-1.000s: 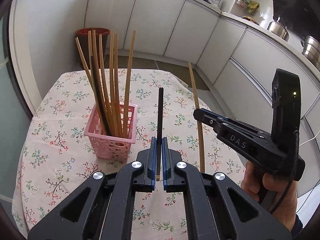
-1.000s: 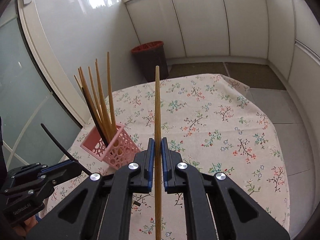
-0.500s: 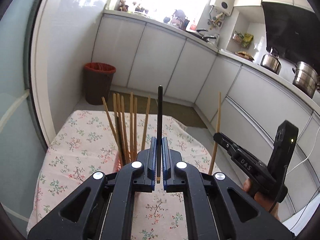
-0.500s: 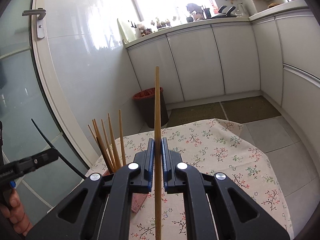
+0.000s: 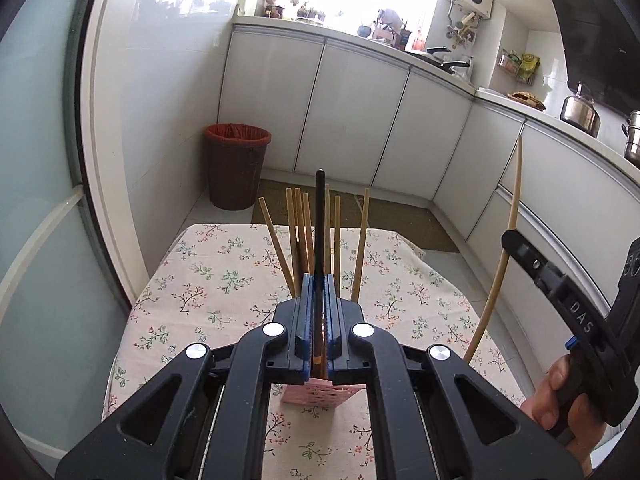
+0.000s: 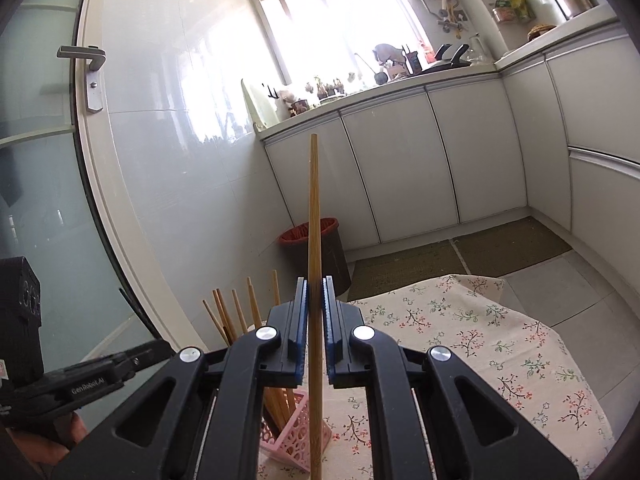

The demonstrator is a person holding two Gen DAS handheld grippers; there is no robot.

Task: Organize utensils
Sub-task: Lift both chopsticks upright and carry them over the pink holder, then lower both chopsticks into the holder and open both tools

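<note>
The pink basket (image 5: pixel 320 394) of chopsticks (image 5: pixel 298 232) sits on the flowered table (image 5: pixel 224 280), mostly hidden behind the left gripper (image 5: pixel 318 320), which clamps a black chopstick (image 5: pixel 320 216). The right gripper (image 6: pixel 315 320) pinches a bamboo chopstick (image 6: pixel 314 208), lower end cut off.

You have one pink basket (image 5: pixel 320 394) holding seven visible wooden chopsticks (image 5: pixel 362 244). You hold one black chopstick (image 5: pixel 319 216) and one wooden chopstick (image 6: pixel 315 264). One bin (image 5: pixel 236 168) stands beyond the one table (image 5: pixel 208 280).

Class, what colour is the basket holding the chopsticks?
Pink basket; clearest in the right wrist view.
</note>
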